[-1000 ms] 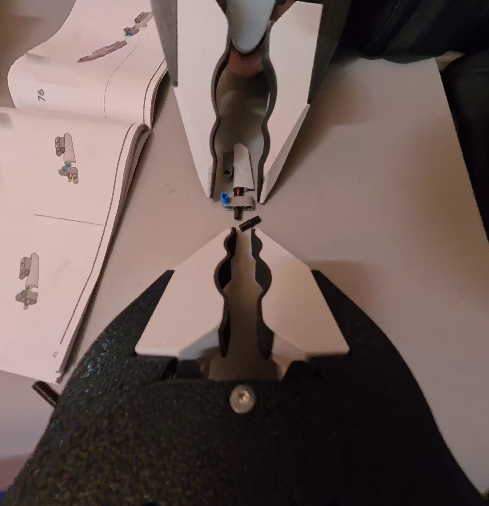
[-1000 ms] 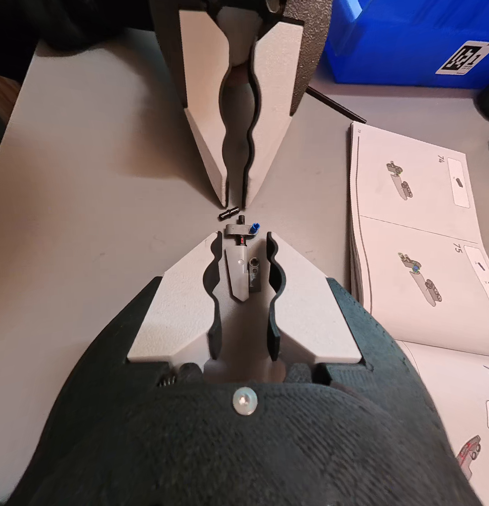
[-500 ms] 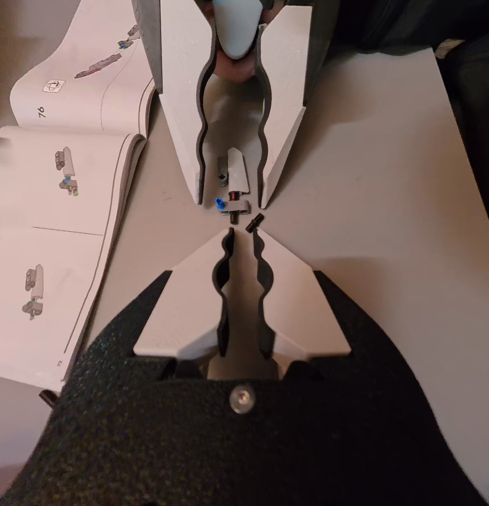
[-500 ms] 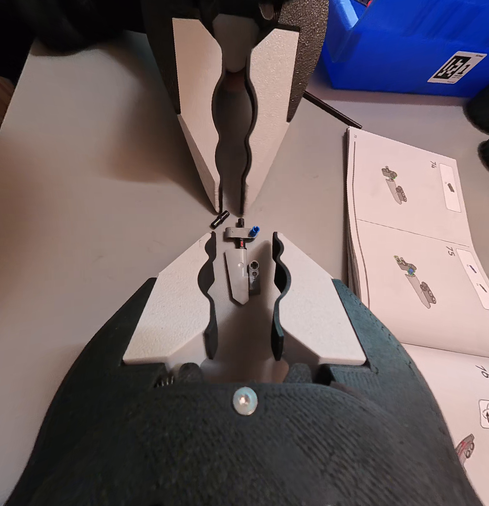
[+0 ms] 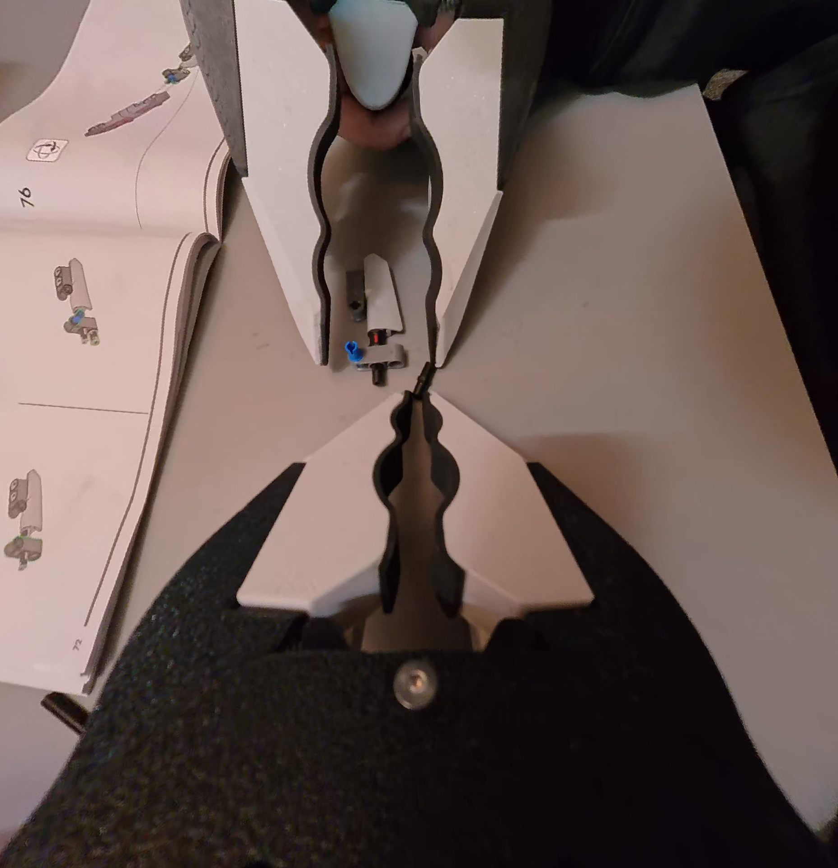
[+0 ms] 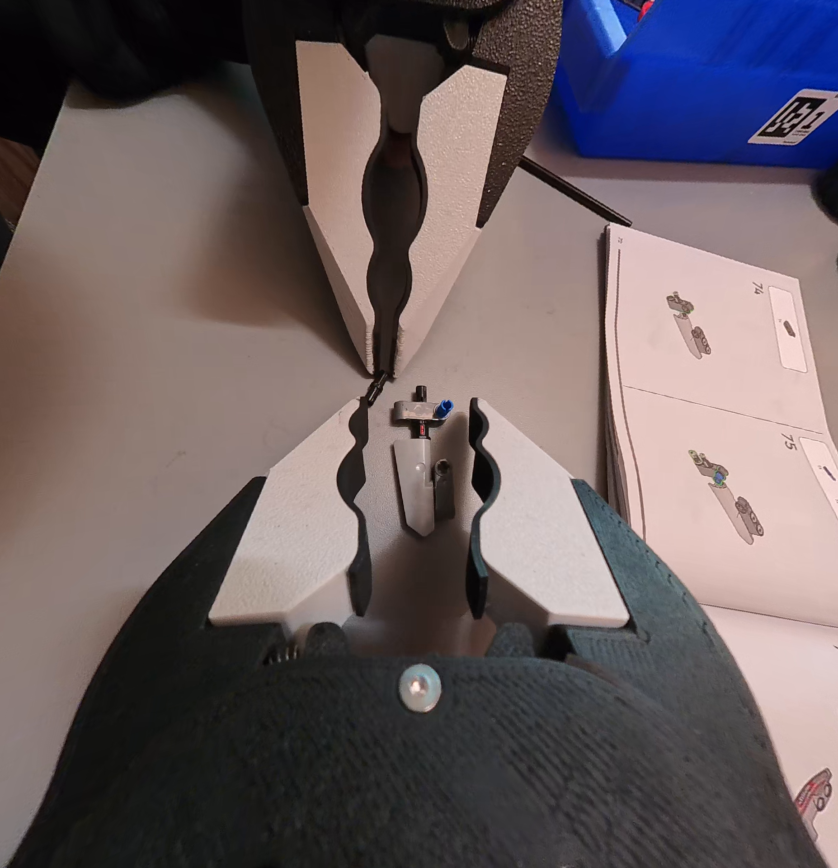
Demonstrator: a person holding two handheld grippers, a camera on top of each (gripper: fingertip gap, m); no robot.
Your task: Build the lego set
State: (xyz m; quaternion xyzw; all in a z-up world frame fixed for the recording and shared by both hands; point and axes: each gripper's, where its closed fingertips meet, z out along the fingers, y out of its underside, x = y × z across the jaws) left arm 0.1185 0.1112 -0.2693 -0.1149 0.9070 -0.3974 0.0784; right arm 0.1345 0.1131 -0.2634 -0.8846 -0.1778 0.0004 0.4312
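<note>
A small grey Lego assembly (image 5: 383, 300) with a blue pin, a red axle and a black pin lies flat on the white table. It also shows in the right wrist view (image 6: 417, 484). My right gripper (image 6: 416, 403) is open, with its fingers on either side of the assembly and not touching it. It faces me in the left wrist view (image 5: 382, 362). My left gripper (image 5: 417, 397) is shut on one end of a small black pin (image 5: 424, 375). The pin's free end pokes out toward the right gripper's finger (image 6: 356, 422). The left gripper (image 6: 384, 371) and the pin (image 6: 376, 387) also show opposite in the right wrist view.
An open instruction booklet (image 5: 79, 329) lies beside the work spot and also shows in the right wrist view (image 6: 713, 422). A blue bin (image 6: 689, 70) stands at the back. A thin black rod (image 6: 572, 192) lies near it. The table edge (image 5: 717, 141) is close. The grippers are tip to tip, or close to it.
My left gripper has closed on the black pin, which lay loose on the table and now points along the fingers. My right gripper has opened wider around the assembly.
</note>
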